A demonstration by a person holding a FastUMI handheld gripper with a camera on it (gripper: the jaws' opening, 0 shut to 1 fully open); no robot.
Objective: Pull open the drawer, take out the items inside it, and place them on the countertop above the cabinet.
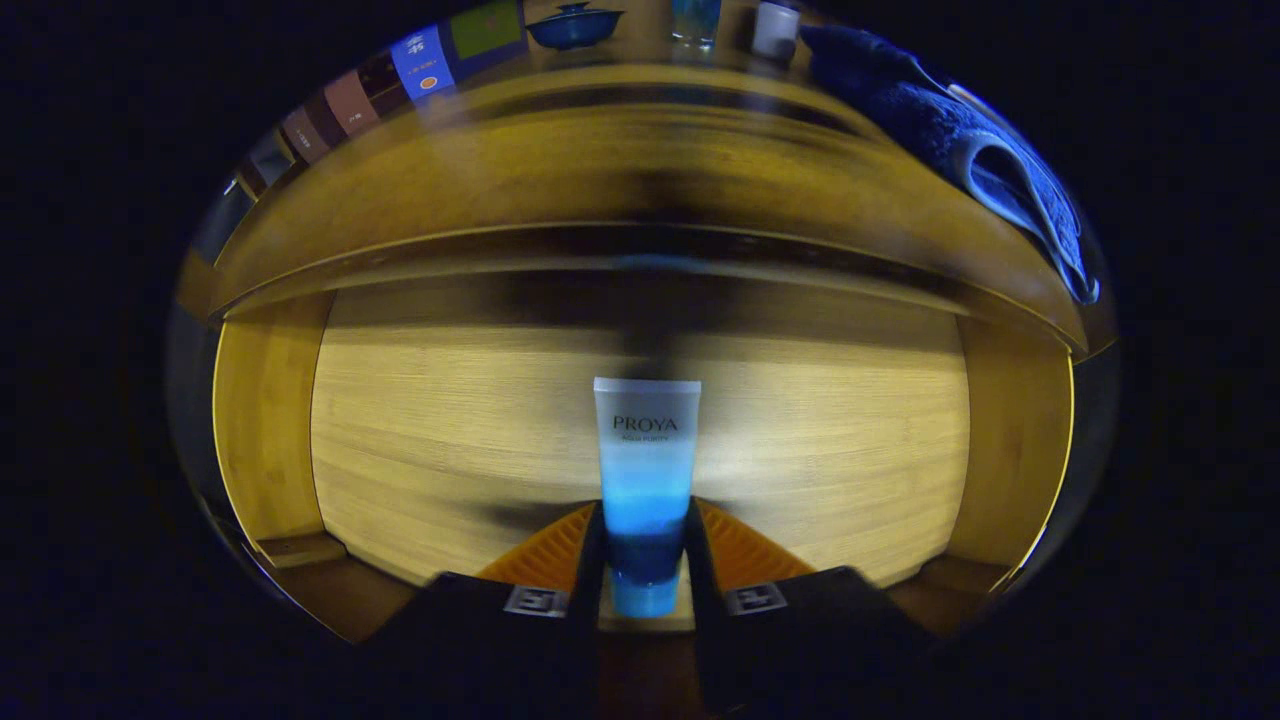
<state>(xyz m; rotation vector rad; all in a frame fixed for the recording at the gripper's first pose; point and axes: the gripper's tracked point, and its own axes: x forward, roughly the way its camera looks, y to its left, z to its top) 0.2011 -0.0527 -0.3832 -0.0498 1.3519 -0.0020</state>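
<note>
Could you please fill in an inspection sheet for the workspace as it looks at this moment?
Surface: wooden countertop above the open drawer.
Job's things: tube held over the drawer floor.
Clutter: blue lidded bowl, glass, white cup, blue towel, books at the back of the countertop.
Grippers: gripper shut on the tube, both fingers pressing its lower part.
Cables: nothing seen.
Surroundings: dark.

Home-like booth: bamboo cabinet (640, 170), towel (960, 140), lidded bowl (574, 26).
</note>
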